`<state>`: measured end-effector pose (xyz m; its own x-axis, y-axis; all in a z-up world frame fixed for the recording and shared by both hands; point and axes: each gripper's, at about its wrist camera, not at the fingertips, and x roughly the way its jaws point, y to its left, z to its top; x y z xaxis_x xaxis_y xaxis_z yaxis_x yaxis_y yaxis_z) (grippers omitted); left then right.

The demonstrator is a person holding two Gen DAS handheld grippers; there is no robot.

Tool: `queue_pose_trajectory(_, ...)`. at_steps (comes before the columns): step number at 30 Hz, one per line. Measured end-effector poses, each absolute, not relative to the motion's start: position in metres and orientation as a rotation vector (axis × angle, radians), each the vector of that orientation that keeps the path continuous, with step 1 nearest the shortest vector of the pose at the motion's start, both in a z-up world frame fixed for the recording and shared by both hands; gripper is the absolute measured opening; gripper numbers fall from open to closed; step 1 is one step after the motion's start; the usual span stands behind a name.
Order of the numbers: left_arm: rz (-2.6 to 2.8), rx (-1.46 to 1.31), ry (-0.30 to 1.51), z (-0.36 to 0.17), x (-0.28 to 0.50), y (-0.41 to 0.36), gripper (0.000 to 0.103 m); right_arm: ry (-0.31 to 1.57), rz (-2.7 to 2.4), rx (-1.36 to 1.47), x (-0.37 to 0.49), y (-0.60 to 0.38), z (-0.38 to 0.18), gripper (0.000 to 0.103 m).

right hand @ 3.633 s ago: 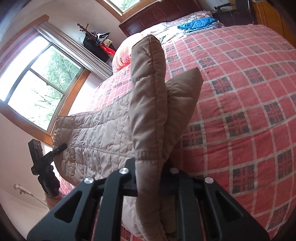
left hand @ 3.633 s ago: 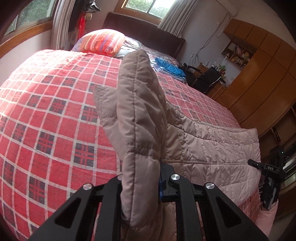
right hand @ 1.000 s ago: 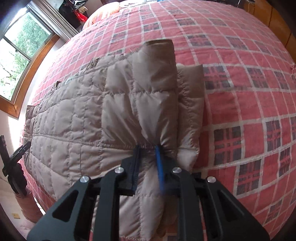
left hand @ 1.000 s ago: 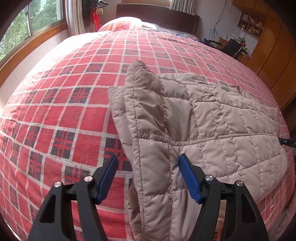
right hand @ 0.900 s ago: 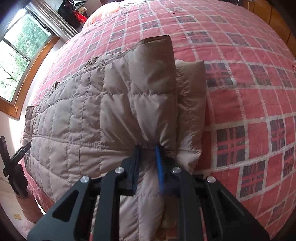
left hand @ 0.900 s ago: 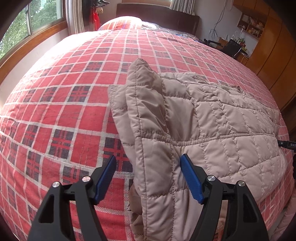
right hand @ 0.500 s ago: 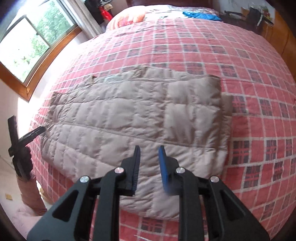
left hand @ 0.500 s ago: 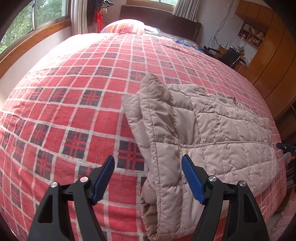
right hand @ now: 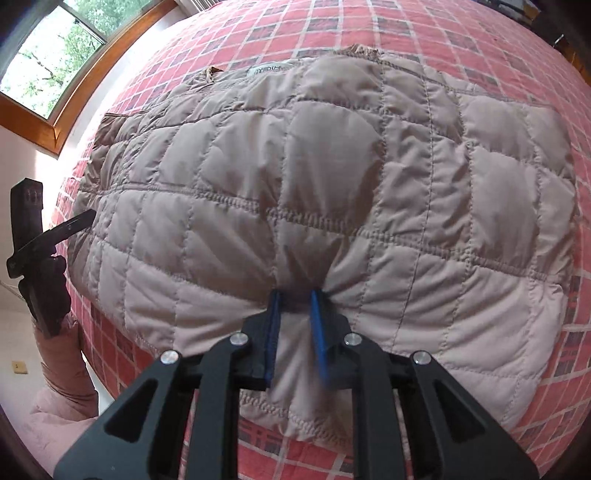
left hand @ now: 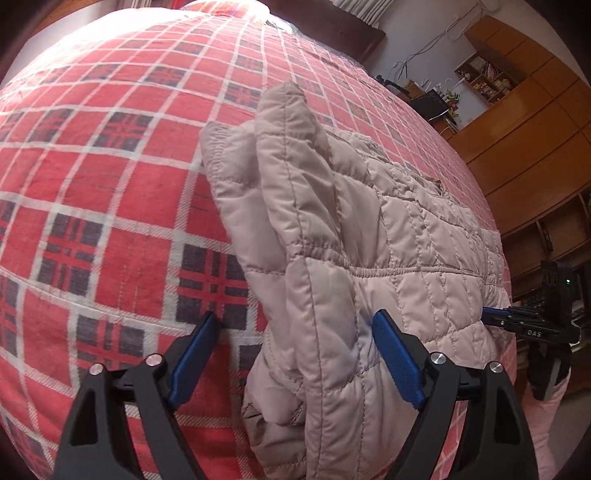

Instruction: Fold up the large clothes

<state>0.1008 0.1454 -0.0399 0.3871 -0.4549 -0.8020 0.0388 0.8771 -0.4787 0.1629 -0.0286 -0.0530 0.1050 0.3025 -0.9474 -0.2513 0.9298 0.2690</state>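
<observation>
A beige quilted jacket (left hand: 332,229) lies folded on the red plaid bed cover (left hand: 92,184). My left gripper (left hand: 295,356) is open, and its blue pads straddle the jacket's thick folded end without pressing it. In the right wrist view the jacket (right hand: 332,166) fills the frame, with its collar at the far side. My right gripper (right hand: 295,328) is shut on a bunch of fabric at the jacket's near edge, and the quilting puckers toward the pads. Each gripper also shows at the other view's edge: the right gripper (left hand: 532,328) and the left gripper (right hand: 37,236).
The bed cover (right hand: 461,37) extends all around the jacket. A wooden wardrobe (left hand: 524,122) and a shelf stand at the right, with a dark headboard (left hand: 332,26) at the far end. A window (right hand: 48,55) is at the left. A pink sleeve (right hand: 62,369) holds the left gripper.
The jacket was laid down and let go. In the last half second my right gripper dropped back onto the near edge and pinched it. My open left gripper moved in around the folded end.
</observation>
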Motion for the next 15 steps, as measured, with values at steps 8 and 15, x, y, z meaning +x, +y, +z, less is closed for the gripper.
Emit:
queue_pose_trajectory(8,-0.368,-0.389,1.144,-0.033,0.104,0.113,0.041,1.395,0.381,0.002,0.16,-0.017,-0.06,0.016)
queue_pose_trajectory(15,-0.382,-0.364,1.051,0.021,0.093,0.09,0.021,1.401,0.396,0.025,0.16,-0.019,-0.059,0.015)
